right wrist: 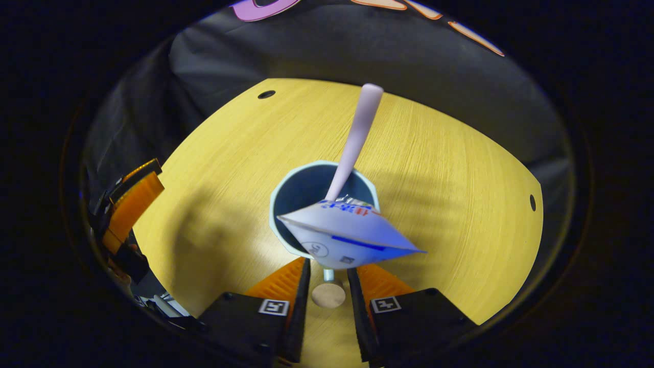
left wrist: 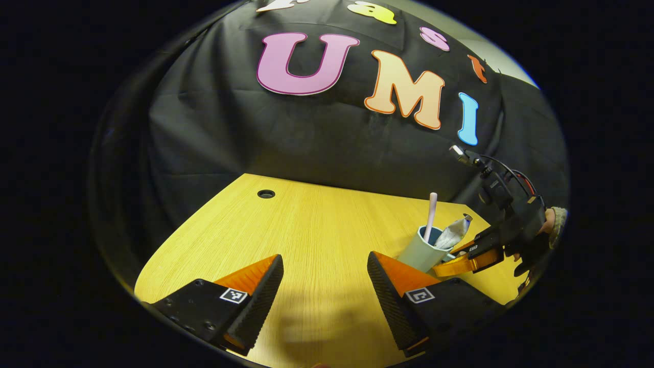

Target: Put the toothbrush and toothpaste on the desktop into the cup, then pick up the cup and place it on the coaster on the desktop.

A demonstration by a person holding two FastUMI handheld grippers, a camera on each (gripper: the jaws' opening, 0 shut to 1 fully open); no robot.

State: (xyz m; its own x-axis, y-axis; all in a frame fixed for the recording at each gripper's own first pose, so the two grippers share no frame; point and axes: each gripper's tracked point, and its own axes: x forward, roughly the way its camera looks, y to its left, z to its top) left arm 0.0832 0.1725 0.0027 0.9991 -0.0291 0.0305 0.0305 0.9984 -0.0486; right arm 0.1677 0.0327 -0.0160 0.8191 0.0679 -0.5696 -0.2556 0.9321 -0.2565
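Observation:
A pale green cup [right wrist: 286,240] with a dark inside holds the pink toothbrush [right wrist: 357,133] and the white toothpaste tube [right wrist: 347,235], both sticking out of its rim. My right gripper [right wrist: 328,273] is shut on the cup's handle [right wrist: 328,276], seen from above. A small round tan disc [right wrist: 328,295], perhaps the coaster, lies between the fingers below the handle. In the left gripper view the cup [left wrist: 421,253] leans at the right with the right gripper [left wrist: 460,261] on it. My left gripper [left wrist: 324,263] hangs open over bare desk, to the left of the cup.
The yellow wooden desk [left wrist: 306,220] has a cable hole [left wrist: 265,193] near its back edge and another hole [right wrist: 533,202] at the side. A hand [left wrist: 549,225] holds the right gripper. The left gripper [right wrist: 135,197] shows at the left of the right gripper view.

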